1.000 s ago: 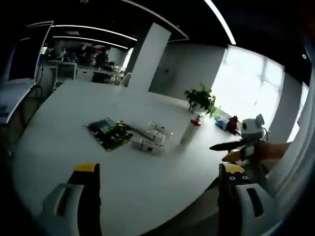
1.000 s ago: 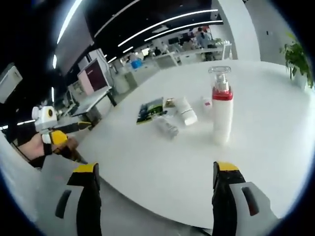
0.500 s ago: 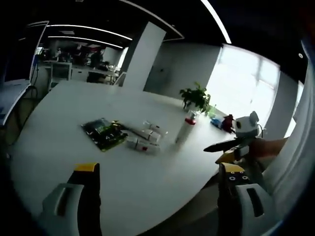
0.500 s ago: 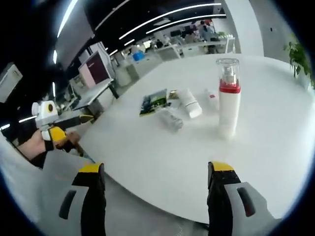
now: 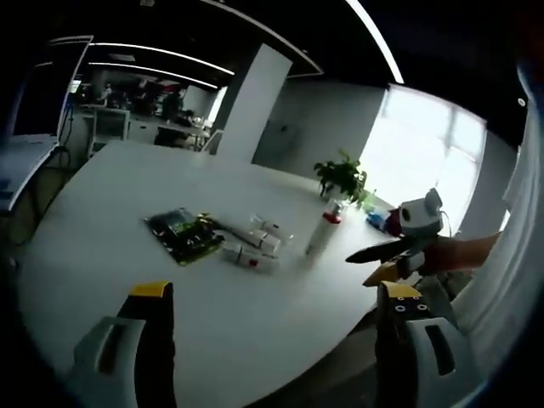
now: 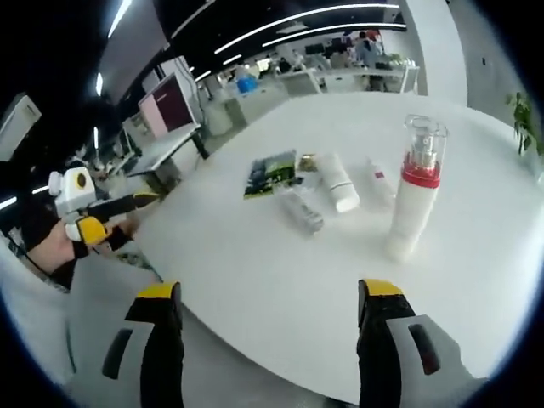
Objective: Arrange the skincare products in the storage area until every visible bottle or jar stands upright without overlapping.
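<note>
Skincare products lie and stand together on a large white worktop (image 6: 280, 280), in the middle part of it and well away from its near edge. One tall white pump bottle (image 6: 414, 204) with a red collar and a clear cap stands upright; in the left gripper view this pump bottle (image 5: 321, 232) is at the right end of the group. Beside it a white tube (image 6: 337, 182) lies flat on its side, and a clear tube (image 6: 302, 210) also lies flat, a little nearer to the worktop edge. A small white item with a red mark (image 6: 378, 178) lies between the white tube and the pump bottle; I cannot tell what it is. A green printed packet (image 6: 272, 172) lies flat at the far left side of the group, just beside the tubes.

Both tools are held off the worktop, over its near edge, and touch nothing. The left tool (image 5: 276, 340) has its jaws wide apart with nothing between them. The right tool (image 6: 270, 336) is also wide, holding nothing. In the right gripper view the left tool (image 6: 127, 204) comes in from the left, held by a hand (image 6: 51, 251). A potted plant (image 5: 344, 177) stands at the far edge of the worktop.
</note>
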Demonstrator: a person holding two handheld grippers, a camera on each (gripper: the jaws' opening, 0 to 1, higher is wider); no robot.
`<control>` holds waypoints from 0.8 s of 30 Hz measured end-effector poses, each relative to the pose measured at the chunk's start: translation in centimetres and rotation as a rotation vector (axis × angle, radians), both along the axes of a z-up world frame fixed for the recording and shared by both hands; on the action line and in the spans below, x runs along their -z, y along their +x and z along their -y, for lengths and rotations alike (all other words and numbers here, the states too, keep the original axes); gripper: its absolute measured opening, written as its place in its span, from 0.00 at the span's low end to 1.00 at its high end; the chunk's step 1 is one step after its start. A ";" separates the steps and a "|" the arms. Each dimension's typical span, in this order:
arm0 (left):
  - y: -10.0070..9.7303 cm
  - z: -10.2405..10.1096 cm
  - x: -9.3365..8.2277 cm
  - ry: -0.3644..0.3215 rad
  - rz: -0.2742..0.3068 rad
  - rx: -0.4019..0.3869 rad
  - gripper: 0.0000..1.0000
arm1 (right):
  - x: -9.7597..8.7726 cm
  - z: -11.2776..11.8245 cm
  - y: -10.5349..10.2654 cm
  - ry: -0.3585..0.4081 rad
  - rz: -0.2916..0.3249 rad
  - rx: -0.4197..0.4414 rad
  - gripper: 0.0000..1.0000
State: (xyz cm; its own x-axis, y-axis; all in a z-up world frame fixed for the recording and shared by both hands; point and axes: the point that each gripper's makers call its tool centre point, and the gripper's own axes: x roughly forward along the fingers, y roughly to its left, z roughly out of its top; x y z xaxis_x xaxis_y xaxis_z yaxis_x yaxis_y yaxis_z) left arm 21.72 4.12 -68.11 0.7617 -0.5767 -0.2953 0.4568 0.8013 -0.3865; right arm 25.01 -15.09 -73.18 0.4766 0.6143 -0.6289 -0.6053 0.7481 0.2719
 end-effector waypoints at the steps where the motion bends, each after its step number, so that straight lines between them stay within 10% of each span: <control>1: 0.0 -0.1 0.0 -0.003 0.002 -0.004 0.91 | 0.0 -0.1 0.3 -0.006 0.001 -0.003 0.84; 24: 0.1 -0.2 -0.4 -0.024 0.006 -0.015 0.89 | -0.4 -4.9 5.5 -0.051 -0.018 -0.103 0.79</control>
State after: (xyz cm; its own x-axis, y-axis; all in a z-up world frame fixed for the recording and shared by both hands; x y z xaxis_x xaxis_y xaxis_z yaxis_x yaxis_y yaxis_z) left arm 21.82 4.30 -67.73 0.7721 -0.5717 -0.2775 0.4466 0.7988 -0.4030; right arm 30.53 -10.20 -72.80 0.4011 0.6260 -0.6688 -0.6749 0.6956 0.2464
